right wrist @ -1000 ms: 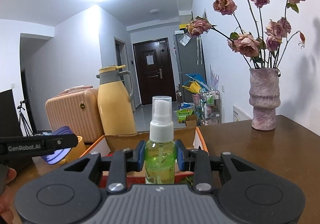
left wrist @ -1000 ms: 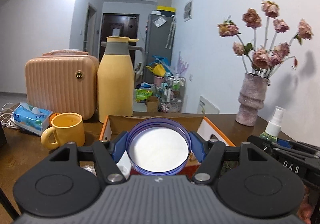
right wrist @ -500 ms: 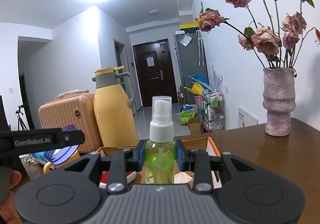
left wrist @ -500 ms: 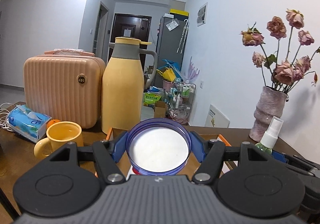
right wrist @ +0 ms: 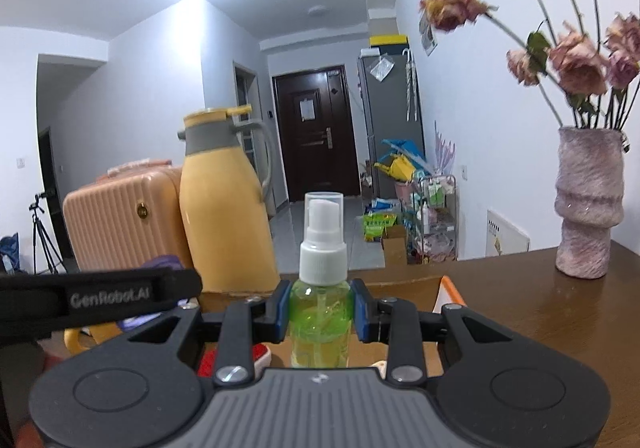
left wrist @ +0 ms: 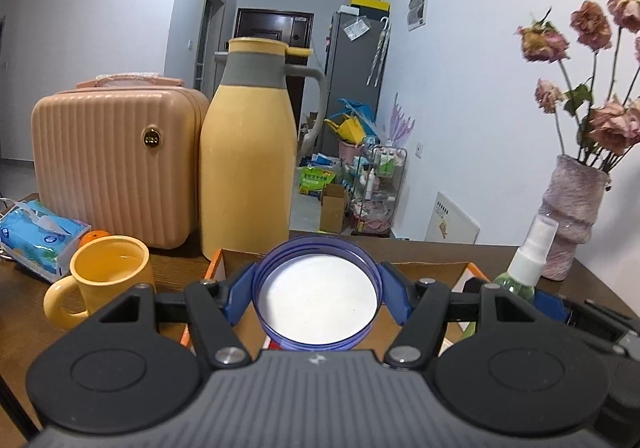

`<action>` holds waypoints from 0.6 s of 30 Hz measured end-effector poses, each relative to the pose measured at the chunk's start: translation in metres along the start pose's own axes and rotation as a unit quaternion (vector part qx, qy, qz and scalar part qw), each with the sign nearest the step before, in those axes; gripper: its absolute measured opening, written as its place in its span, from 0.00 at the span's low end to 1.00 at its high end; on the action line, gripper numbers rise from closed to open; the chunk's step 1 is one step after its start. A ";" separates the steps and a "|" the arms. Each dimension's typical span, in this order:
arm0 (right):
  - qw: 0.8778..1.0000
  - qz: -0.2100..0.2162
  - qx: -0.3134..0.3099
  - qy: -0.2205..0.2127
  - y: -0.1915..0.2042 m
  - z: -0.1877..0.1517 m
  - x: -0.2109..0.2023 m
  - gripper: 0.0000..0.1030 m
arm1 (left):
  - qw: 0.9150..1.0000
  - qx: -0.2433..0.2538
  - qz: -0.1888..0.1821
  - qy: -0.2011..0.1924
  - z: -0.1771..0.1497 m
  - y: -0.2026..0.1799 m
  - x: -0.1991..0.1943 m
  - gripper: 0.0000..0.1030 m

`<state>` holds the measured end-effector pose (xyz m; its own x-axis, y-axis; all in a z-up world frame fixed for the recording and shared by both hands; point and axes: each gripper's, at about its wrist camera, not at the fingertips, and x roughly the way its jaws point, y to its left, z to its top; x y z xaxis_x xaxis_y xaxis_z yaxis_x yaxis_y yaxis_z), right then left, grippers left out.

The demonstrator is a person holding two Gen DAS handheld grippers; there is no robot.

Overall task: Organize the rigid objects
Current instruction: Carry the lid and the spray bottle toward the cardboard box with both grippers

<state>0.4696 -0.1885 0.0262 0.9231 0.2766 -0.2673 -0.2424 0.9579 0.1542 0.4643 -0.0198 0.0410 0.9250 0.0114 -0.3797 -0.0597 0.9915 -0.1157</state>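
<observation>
My left gripper (left wrist: pixel 316 298) is shut on a round purple lid (left wrist: pixel 317 294) with a white inside, held over an open cardboard box (left wrist: pixel 236 260) with orange edges. My right gripper (right wrist: pixel 320 312) is shut on a small green spray bottle (right wrist: pixel 320 324) with a white pump top, upright, above the same box (right wrist: pixel 448 288). The bottle also shows in the left wrist view (left wrist: pixel 524 268) at the right. The left gripper's side (right wrist: pixel 100 294) shows at the left of the right wrist view.
A tall yellow thermos jug (left wrist: pixel 248 151) and a peach mini suitcase (left wrist: pixel 112 163) stand behind the box. A yellow mug (left wrist: pixel 108 280) and a blue tissue pack (left wrist: pixel 36 236) sit at the left. A pink vase with dried roses (right wrist: pixel 588 203) stands at the right on the brown table (right wrist: pixel 540 308).
Both grippers have moved forward over the box and tilted up a little, each still holding its object. The jug, suitcase and vase look nearer and larger.
</observation>
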 end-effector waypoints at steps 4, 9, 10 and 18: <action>1.000 -0.005 0.000 0.015 -0.004 -0.002 0.016 0.29 | 1.000 0.007 0.006 0.011 -0.001 -0.002 0.017 0.65; 0.999 -0.013 0.010 0.037 -0.014 -0.007 0.031 0.29 | 0.999 0.017 0.009 0.030 -0.009 -0.004 0.033 0.65; 0.999 -0.015 0.011 0.040 -0.016 -0.008 0.032 0.29 | 0.999 0.021 0.010 0.033 -0.011 -0.005 0.036 0.65; 0.998 -0.027 0.006 0.064 -0.020 -0.019 0.040 0.29 | 0.997 0.032 0.014 0.066 -0.021 -0.002 0.053 0.65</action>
<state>0.5060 -0.1952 -0.0057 0.8890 0.2330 -0.3943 -0.1894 0.9709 0.1467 0.5055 -0.0236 0.0024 0.8658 0.0260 -0.4998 -0.0566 0.9973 -0.0461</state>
